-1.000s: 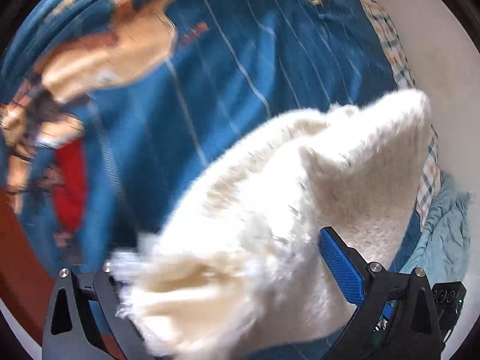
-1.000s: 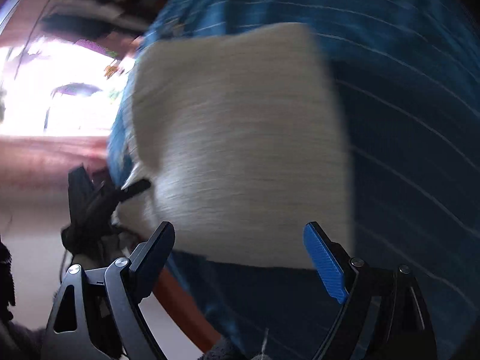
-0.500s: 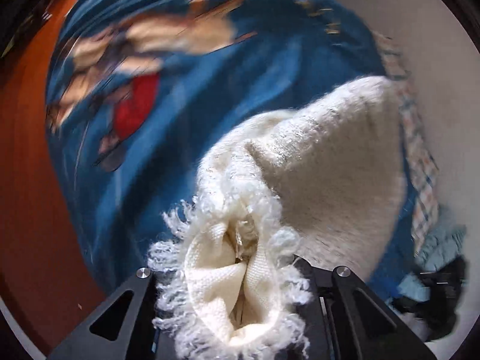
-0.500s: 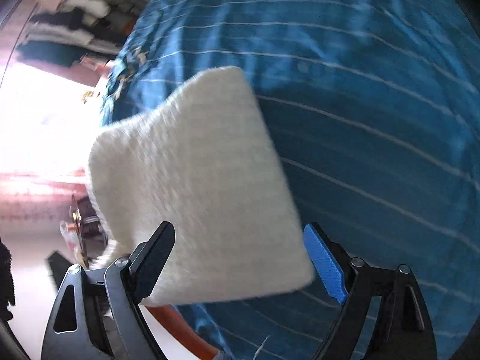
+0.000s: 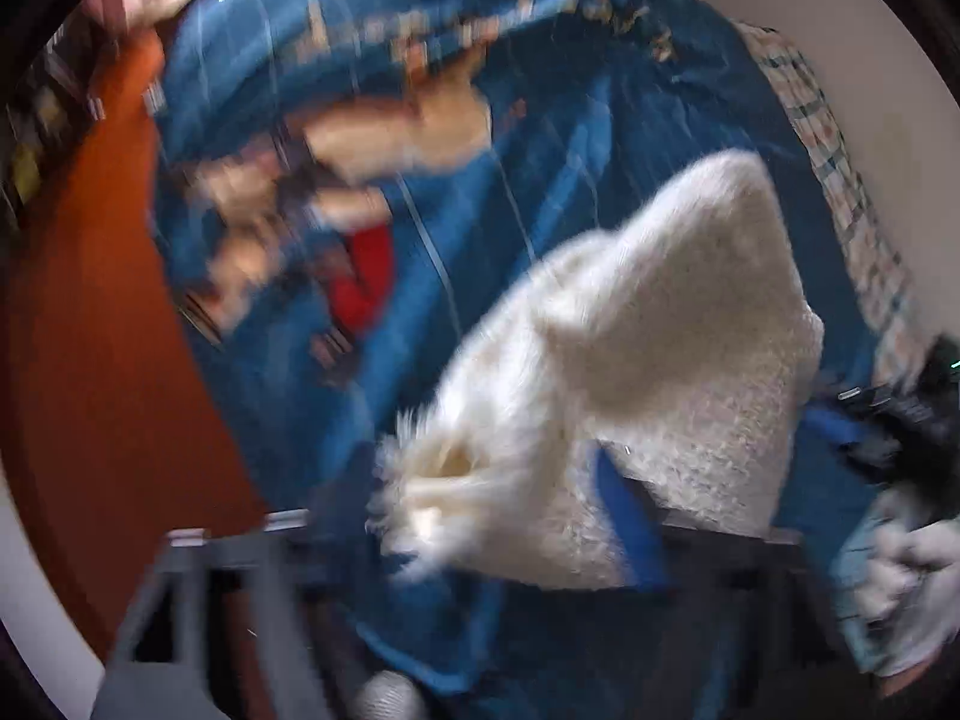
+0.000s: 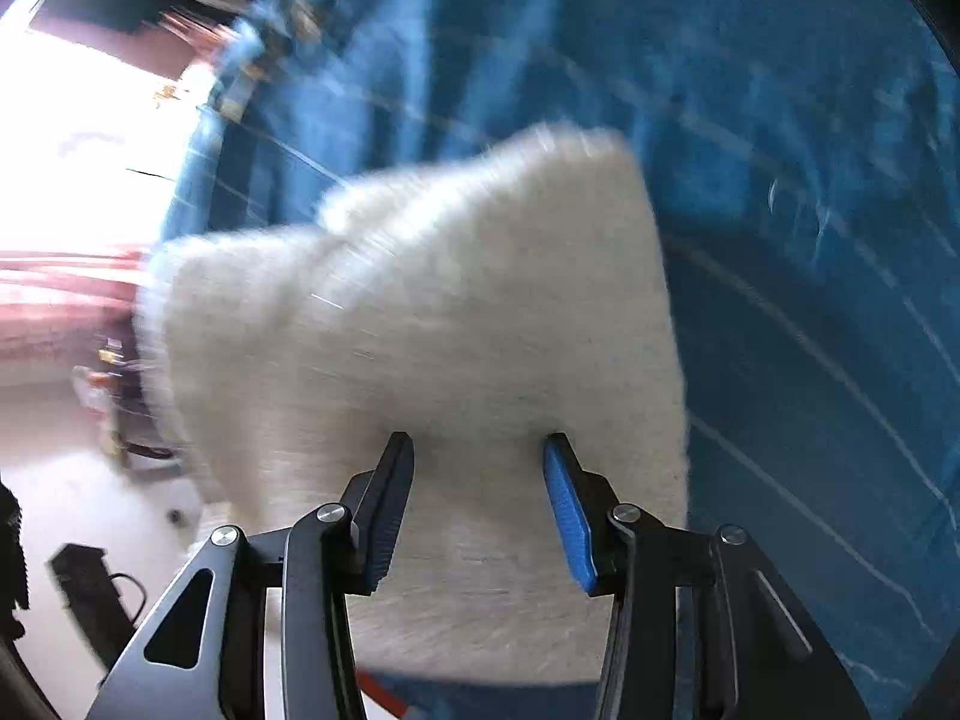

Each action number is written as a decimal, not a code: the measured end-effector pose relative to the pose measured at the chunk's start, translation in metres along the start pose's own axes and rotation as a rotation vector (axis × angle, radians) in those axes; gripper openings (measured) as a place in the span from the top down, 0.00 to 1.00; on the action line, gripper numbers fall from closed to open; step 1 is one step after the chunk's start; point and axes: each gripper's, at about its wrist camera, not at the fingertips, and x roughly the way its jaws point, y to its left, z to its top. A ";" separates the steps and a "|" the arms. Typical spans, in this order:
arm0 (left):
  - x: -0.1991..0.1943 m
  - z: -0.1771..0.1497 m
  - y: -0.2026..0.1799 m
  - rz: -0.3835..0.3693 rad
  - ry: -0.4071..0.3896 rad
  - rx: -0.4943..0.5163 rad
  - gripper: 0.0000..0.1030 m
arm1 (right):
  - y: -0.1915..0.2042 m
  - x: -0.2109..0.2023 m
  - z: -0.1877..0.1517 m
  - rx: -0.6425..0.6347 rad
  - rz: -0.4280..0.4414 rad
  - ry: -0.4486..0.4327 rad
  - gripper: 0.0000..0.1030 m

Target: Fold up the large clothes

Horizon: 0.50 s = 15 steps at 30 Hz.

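A folded white fuzzy knit garment (image 5: pixel 672 348) lies on a blue printed bedspread (image 5: pixel 540 138). In the left wrist view its fringed end (image 5: pixel 432 492) sits between my left gripper's fingers (image 5: pixel 624 516), which stand apart; the frame is blurred. In the right wrist view the same white garment (image 6: pixel 432 324) fills the middle. My right gripper (image 6: pixel 480 498) is partly closed around its near edge, with a gap between the pads and cloth between them.
The bedspread (image 6: pixel 780 180) covers the bed. An orange-brown floor (image 5: pixel 90 330) runs along the bed's left. A checked cloth (image 5: pixel 852 192) and pale blue clothes (image 5: pixel 864 564) lie at the right by a white wall. A bright window (image 6: pixel 90 138) is at far left.
My left gripper, shut on the fringed end half a second ago, has opened and the cloth has slipped forward. My right gripper's fingers have narrowed around the garment's near edge.
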 end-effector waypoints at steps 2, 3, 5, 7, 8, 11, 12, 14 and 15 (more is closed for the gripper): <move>-0.015 0.006 -0.002 0.057 -0.077 0.067 0.11 | 0.015 0.002 0.009 -0.021 0.061 -0.007 0.54; -0.016 0.009 -0.002 0.073 -0.101 0.091 0.11 | 0.025 0.011 0.016 -0.041 0.068 -0.015 0.54; -0.011 0.022 -0.015 0.107 -0.127 0.141 0.11 | 0.042 0.048 0.030 -0.090 -0.001 0.017 0.55; 0.002 0.037 -0.025 0.122 -0.122 0.149 0.11 | 0.045 0.089 0.042 -0.088 -0.051 0.056 0.54; 0.004 0.041 -0.030 0.106 -0.118 0.144 0.11 | 0.047 0.098 0.048 -0.094 -0.049 0.055 0.54; 0.001 0.035 -0.045 0.062 -0.116 0.117 0.11 | 0.050 0.078 0.059 -0.117 0.036 0.104 0.48; -0.001 0.030 -0.046 0.053 -0.108 0.102 0.11 | 0.044 0.061 0.059 -0.106 0.097 0.098 0.48; -0.002 0.006 -0.038 0.022 -0.066 0.023 0.11 | 0.019 0.026 0.053 -0.082 0.172 0.059 0.37; 0.001 -0.004 -0.034 -0.001 -0.040 -0.020 0.11 | 0.001 0.011 0.047 -0.068 0.179 0.034 0.30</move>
